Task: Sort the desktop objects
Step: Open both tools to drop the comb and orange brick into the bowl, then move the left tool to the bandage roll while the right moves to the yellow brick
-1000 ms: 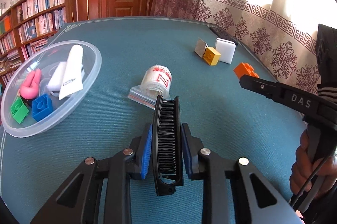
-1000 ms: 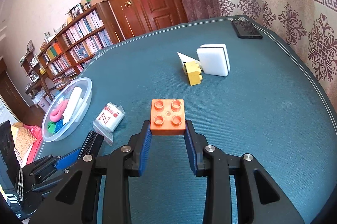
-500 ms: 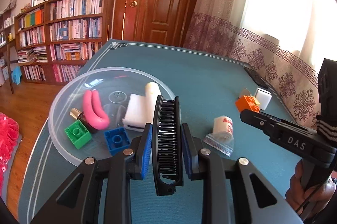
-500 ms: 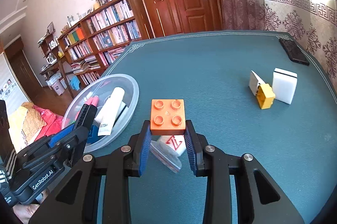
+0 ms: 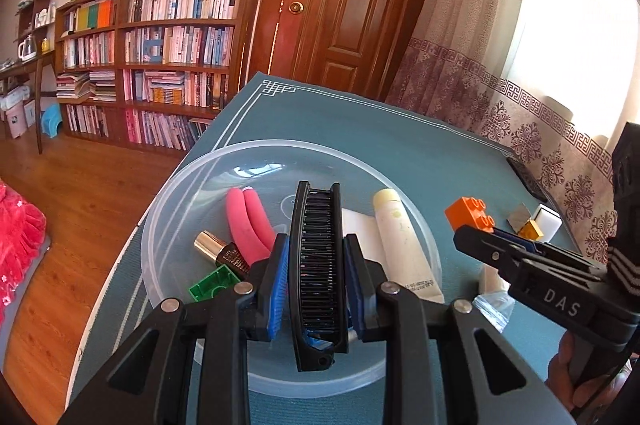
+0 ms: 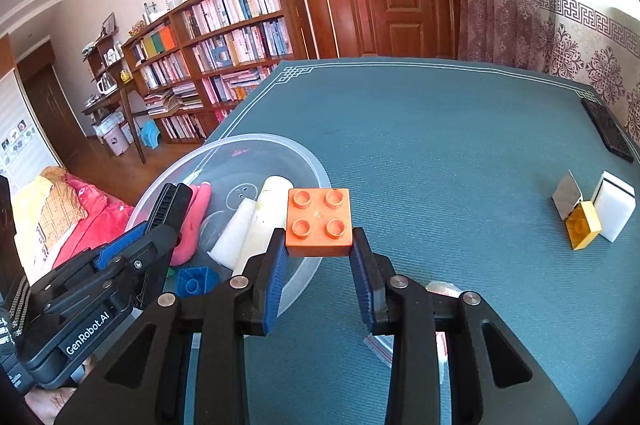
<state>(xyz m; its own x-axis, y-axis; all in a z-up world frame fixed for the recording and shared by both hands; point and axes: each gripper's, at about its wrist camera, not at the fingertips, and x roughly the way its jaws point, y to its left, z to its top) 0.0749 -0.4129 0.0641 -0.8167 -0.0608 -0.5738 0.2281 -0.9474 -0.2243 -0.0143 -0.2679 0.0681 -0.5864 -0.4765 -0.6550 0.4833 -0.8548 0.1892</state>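
My left gripper (image 5: 316, 277) is shut on a black comb (image 5: 318, 265) and holds it above the clear plastic bowl (image 5: 188, 181). In the bowl lie a pink curved item (image 5: 248, 221), a white tube (image 5: 400, 237), a gold-capped bottle (image 5: 218, 249) and a green brick (image 5: 212, 283). My right gripper (image 6: 320, 265) is shut on an orange brick (image 6: 319, 222), held over the bowl's (image 6: 280, 145) right rim. The left gripper with the comb (image 6: 168, 205) shows at the left of the right wrist view, and a blue brick (image 6: 196, 281) lies in the bowl.
A yellow brick (image 6: 583, 228), a white block (image 6: 614, 211) and a grey card (image 6: 566, 201) sit at the table's right. A black phone (image 6: 608, 129) lies near the far right edge. A small packet (image 6: 440, 291) lies under my right gripper. Bookshelves and wooden floor lie beyond the left edge.
Both grippers have swung left toward the bowl, carrying the comb and the orange brick. The comb now hangs over the bowl's inside and the orange brick over its rim.
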